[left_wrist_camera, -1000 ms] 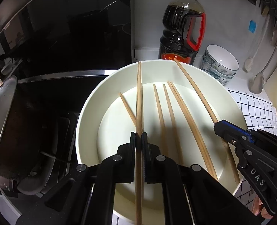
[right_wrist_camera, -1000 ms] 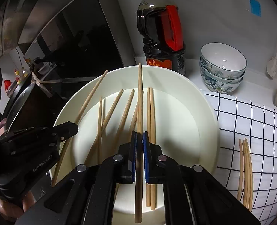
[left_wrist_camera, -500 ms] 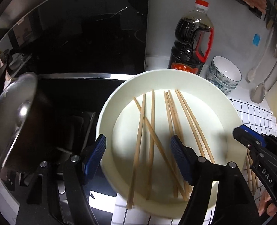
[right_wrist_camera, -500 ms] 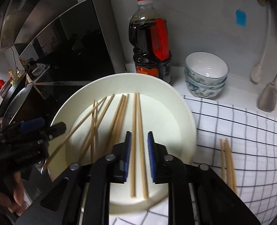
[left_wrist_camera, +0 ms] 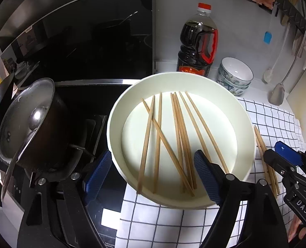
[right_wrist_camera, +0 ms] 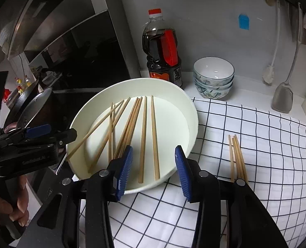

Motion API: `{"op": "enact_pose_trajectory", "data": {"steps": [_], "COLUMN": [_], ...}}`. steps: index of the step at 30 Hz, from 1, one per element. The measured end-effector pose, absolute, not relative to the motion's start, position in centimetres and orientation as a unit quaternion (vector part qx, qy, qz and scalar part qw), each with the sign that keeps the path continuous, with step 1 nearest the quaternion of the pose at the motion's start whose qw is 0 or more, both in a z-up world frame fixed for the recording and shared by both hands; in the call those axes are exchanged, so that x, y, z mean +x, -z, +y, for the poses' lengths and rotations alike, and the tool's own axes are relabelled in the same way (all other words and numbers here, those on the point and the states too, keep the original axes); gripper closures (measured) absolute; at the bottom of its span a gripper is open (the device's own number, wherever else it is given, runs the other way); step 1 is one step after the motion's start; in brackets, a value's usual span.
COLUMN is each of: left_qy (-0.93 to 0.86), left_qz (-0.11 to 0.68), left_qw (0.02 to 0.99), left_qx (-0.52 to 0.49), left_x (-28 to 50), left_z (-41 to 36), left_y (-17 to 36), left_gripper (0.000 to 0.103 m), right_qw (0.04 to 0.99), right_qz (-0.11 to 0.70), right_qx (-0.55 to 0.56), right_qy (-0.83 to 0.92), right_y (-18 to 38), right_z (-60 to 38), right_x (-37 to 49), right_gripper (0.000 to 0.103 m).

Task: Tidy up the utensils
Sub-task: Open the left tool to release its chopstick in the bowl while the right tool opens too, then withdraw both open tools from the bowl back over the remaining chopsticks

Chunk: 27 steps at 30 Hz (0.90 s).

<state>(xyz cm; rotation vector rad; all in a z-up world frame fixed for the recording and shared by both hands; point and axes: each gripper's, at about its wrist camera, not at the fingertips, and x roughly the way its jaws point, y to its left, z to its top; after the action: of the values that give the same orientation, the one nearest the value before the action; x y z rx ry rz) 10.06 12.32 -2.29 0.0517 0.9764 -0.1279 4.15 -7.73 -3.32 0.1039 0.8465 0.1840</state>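
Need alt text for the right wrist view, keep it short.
The open right claw hangs empty over the near rim of a white bowl holding loose wooden chopsticks; its jaws have just been opening. A few more chopsticks lie on the checked cloth to the right, and the left claw shows at the left edge.

Both wrist cameras angle steeply down, close; share plate [left_wrist_camera: 244,111], chopsticks [right_wrist_camera: 154,136].
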Motion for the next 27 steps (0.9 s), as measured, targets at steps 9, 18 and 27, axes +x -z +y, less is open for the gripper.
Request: {"op": "enact_pose_trajectory", "data": {"steps": [9,18,27], "left_qy": [0.080,0.106,0.140], "left_qz": [0.457,0.436,0.426], "left_qw": [0.885,0.891,0.889], "left_qx": [0.036,0.063,0.088], "left_x": [8.7,8.4,8.3], "left_z": [9.7,7.5,6.8], "left_y": [0.7,-0.8,-1.0], "left_gripper": [0.021,0.020,0.018], "right_qw": [0.916,0.930,0.933], "right_qz": [0.391,0.361,0.347], "right_qx": [0.057,0.049,0.091], "right_qy": [-0.075,-0.041,0.009], "right_y": [1.9,1.0,1.5], "right_z": [-10.6,-12.8,-15.4], "right_x": [2.1,0.3,-1.0], "right_gripper": [0.055,0.051,0.051]}}
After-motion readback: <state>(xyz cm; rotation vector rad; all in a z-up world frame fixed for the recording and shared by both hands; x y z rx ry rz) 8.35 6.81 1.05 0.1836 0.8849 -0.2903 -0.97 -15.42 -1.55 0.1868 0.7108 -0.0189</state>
